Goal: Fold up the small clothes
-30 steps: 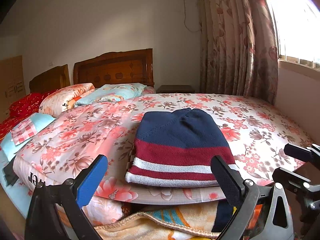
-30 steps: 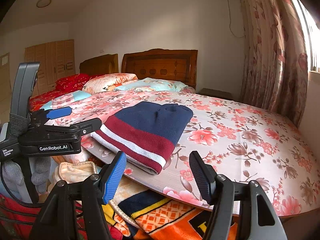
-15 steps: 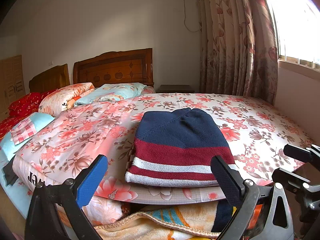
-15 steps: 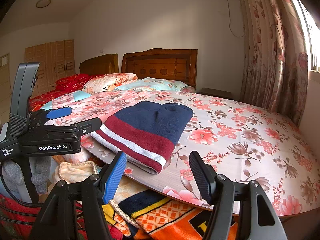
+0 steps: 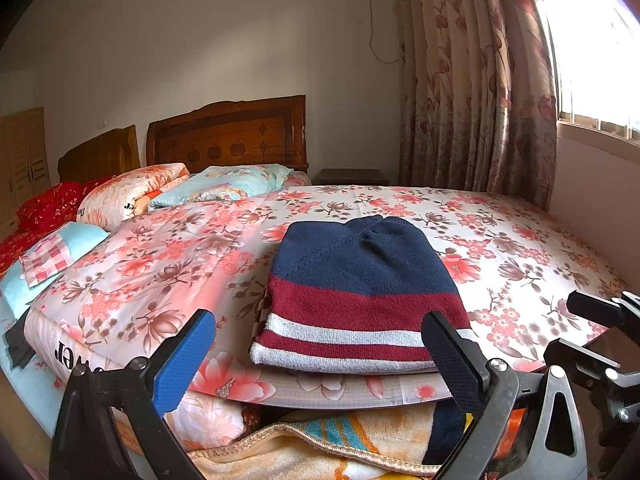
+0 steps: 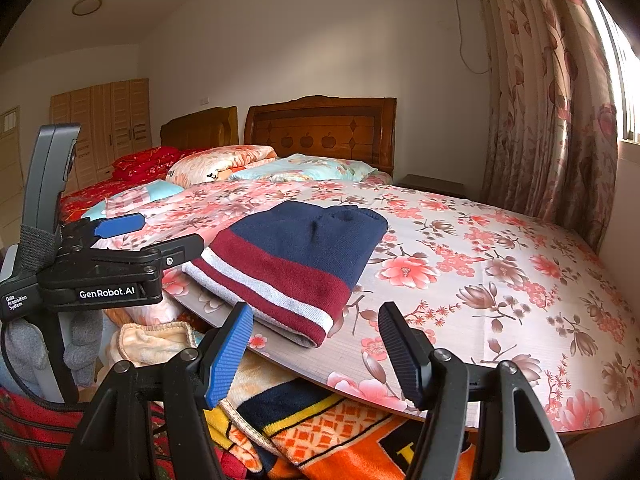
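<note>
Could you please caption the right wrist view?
Open right gripper poised before a striped knit beanie on a floral board.

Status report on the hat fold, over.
Left claw and right claw open, empty, short of the board. Striped knit hat flat on the floral board, unfolded. Nothing in the way.

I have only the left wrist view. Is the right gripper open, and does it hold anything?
Observer: The right gripper is open, with nothing between its fingers.
Operator: Do its fingers touch the hat?
Observer: No. They stand apart from the hat, just in front of the near corner of its hem.
Operator: What holds my left gripper?
Observer: What looks like a grey gloved hand, below the left gripper.
</note>
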`<state>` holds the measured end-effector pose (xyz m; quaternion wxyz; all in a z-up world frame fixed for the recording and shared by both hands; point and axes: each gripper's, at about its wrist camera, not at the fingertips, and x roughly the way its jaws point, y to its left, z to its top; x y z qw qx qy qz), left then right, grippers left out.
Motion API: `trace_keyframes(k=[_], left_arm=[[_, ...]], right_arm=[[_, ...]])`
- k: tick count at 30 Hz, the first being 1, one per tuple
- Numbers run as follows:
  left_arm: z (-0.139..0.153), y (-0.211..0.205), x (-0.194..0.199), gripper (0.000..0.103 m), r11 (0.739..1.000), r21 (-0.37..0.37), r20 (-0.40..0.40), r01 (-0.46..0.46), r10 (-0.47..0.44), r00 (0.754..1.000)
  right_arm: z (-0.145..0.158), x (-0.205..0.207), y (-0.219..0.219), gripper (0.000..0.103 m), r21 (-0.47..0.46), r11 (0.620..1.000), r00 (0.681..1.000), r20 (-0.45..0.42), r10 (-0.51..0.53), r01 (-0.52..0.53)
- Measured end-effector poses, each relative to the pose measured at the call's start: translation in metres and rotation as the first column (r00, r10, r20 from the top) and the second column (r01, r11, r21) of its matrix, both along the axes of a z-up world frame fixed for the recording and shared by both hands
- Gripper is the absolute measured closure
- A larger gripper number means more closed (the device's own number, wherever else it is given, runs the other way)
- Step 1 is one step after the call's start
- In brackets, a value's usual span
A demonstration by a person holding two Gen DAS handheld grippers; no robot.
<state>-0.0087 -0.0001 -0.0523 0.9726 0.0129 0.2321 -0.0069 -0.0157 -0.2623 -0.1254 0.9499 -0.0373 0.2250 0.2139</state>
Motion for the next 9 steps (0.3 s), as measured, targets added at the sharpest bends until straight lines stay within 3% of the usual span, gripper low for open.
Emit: trace_keyframes(k=[9], left_arm=[[-0.0024, -0.0046, 0.0001, 0.000, 1.000, -0.023, -0.022, 0.010, -0.011, 1.000]], right_arm=[[-0.0002, -0.0002, 0.0006, 0.037, 0.000, 1.000, 1.000, -0.001, 0.001, -0.001]])
